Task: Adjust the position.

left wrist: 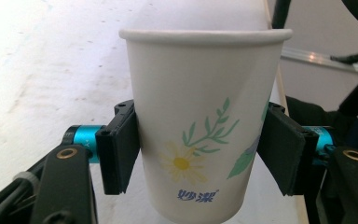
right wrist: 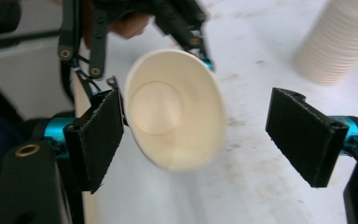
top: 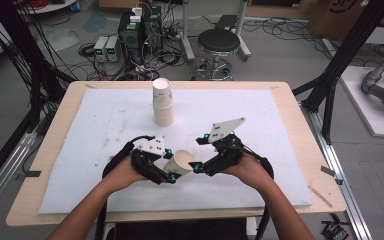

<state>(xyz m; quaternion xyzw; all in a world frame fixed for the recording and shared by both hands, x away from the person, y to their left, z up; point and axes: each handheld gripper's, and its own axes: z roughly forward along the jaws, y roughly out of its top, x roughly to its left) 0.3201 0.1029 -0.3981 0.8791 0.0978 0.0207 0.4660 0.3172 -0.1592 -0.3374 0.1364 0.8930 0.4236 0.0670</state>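
White foam sheet (top: 105, 120) covers my table. My left gripper (left wrist: 198, 154) clamps the daisy-printed cup (left wrist: 205, 126), tilted rightward; my right gripper (right wrist: 193, 135), jaws spread, faces its mouth.

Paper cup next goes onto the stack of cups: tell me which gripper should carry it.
Left. The left gripper already has its jaws clamped on the paper cup, held tilted. The right gripper is open, its jaws around the rim without gripping. The stack of cups stands ahead, probably within the left's reach.

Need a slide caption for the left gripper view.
Left gripper clamps a flower-printed paper cup by its sides, rim up, over the white table pad.
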